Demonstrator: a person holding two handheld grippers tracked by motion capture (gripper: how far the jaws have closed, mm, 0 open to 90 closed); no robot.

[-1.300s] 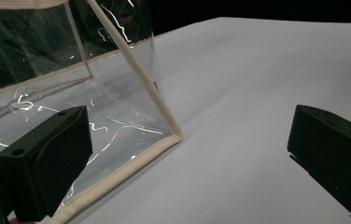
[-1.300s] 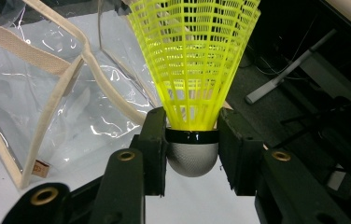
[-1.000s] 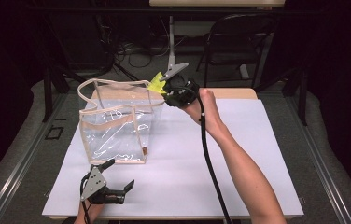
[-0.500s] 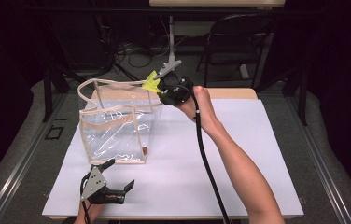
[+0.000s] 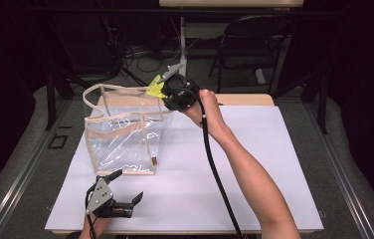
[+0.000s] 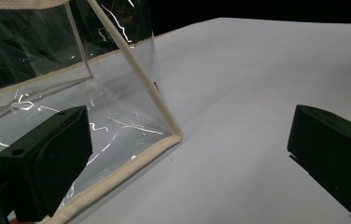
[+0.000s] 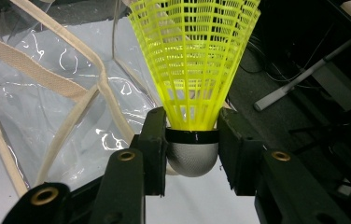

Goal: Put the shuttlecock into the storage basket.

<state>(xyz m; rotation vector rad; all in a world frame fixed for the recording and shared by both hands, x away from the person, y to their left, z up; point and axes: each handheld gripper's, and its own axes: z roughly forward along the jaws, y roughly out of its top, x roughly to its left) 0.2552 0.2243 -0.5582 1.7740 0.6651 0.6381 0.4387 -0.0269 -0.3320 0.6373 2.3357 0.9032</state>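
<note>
A yellow plastic shuttlecock (image 7: 192,60) with a silver-grey head is clamped by its base in my right gripper (image 7: 192,140). In the high view that gripper (image 5: 161,89) holds the shuttlecock (image 5: 154,89) over the back right corner of a clear plastic bag (image 5: 125,139) with beige trim and handles, which stands upright on the white table (image 5: 254,164). My left gripper (image 5: 123,191) rests near the table's front edge, just in front of the bag, jaws wide apart with nothing between them. In the left gripper view the bag's front corner (image 6: 171,133) lies between the two jaws.
A wooden board (image 5: 244,99) lies at the table's back edge. Dark chairs (image 5: 254,45), cables and stand legs sit behind the table. The person's right forearm (image 5: 244,169) crosses the right half of the table diagonally.
My right gripper has carried the shuttlecock a little to the left and up, closer over the bag's back corner. The left gripper has stayed put.
</note>
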